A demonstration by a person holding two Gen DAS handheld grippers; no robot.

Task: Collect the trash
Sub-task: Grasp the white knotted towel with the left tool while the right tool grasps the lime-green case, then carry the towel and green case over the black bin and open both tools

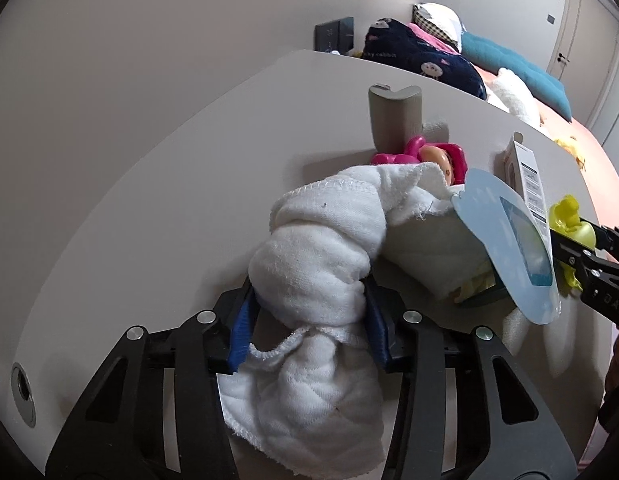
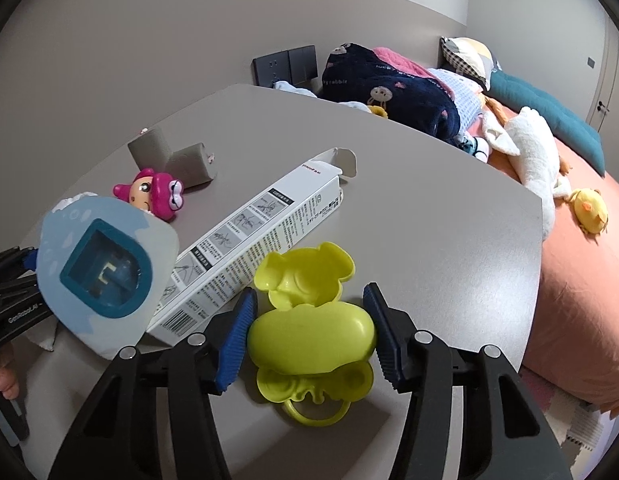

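My left gripper is shut on a crumpled white cloth that lies on the grey table. My right gripper is open around a yellow-green plastic toy case, its blue pads beside the case with a gap on the right. A long white cardboard box lies just behind the case. A pale blue package with a teal window stands at the left, next to the cloth in the left wrist view.
A pink doll toy and a grey foam corner guard sit further back on the table. A bed with an orange sheet, dark blanket and plush toys lies beyond the table's right edge.
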